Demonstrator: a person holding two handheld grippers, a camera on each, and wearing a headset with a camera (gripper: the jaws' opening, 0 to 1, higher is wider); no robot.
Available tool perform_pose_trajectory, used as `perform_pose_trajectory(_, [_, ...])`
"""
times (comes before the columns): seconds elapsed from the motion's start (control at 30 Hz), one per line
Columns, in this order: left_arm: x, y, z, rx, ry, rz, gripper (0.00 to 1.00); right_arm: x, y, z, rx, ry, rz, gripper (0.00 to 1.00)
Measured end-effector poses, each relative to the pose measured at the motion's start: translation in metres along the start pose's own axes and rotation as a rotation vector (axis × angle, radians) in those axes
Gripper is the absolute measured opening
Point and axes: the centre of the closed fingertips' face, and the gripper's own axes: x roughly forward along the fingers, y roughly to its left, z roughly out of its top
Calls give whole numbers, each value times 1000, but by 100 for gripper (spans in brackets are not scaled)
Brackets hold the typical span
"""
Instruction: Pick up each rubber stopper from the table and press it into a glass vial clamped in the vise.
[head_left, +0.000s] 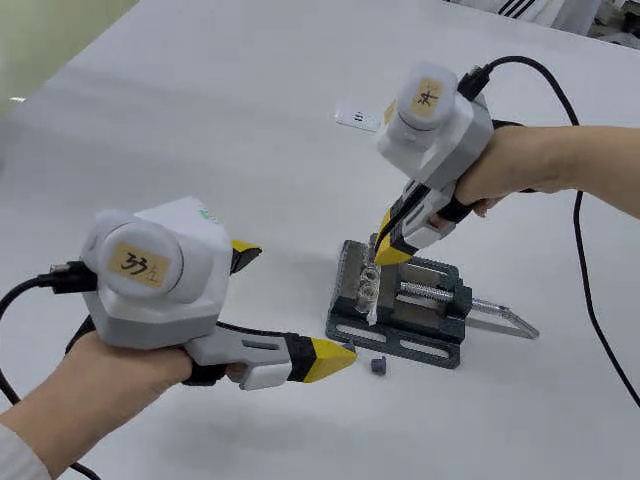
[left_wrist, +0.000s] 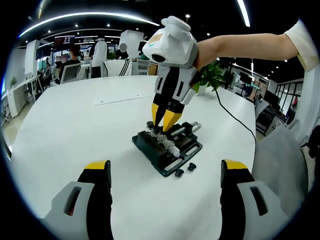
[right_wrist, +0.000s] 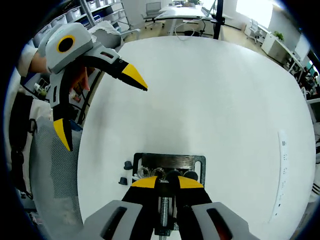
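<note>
A dark vise (head_left: 432, 322) stands on the white table and clamps a row of clear glass vials (head_left: 368, 290). My right gripper (head_left: 390, 250) points down onto the far end of that row. Its jaws are nearly together on a dark rubber stopper (right_wrist: 171, 176) over a vial. Two loose stoppers (head_left: 378, 367) lie on the table by the vise's near edge, the pair of stoppers (left_wrist: 185, 170) just ahead of my left gripper (left_wrist: 165, 167). My left gripper (head_left: 290, 305) hovers open and empty left of the vise. Clamped vials (right_wrist: 150, 173) show beside my right gripper (right_wrist: 166, 183).
The vise's handle (head_left: 505, 318) sticks out to the right. A thin white strip (head_left: 357, 120) lies farther back on the table. A black cable (head_left: 585, 250) trails from the right gripper. Office desks and people stand beyond the table's far edge (left_wrist: 100, 80).
</note>
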Motion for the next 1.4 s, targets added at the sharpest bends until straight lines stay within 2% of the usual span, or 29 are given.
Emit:
perform_pose_trajectory(0.07, [-1,0,0,1,0,0,90,-3,1,-2,-2,-13,-21,15])
perform_pose_trajectory(0.13, [-1,0,0,6,1,-2,90,-6,3,-2,5,-48,-29,22])
perform_pose_trajectory(0.2, [-2,-1,0,9,1,-3,90,-11,9,-5,20,-70,-35,26])
perform_pose_trajectory(0.47, [-5,-3,-3,26,10,-11,90,-11,27,-17,41,-136,-57,53])
perform_pose_trajectory(0.7, [-8,-4,-5,36,9,-15,90,-7,52,-12,76,-212,-37,53])
perform_pose_trajectory(0.87, [-10,-3,-9,46,20,-19,90,-8,58,-8,84,-238,-35,51])
perform_pose_trajectory(1.2, [-16,-1,-10,50,23,-13,90,1,81,-14,110,-253,-10,48])
perform_pose_trajectory(1.4, [-18,0,-10,50,22,-5,90,10,85,-17,111,-262,2,45])
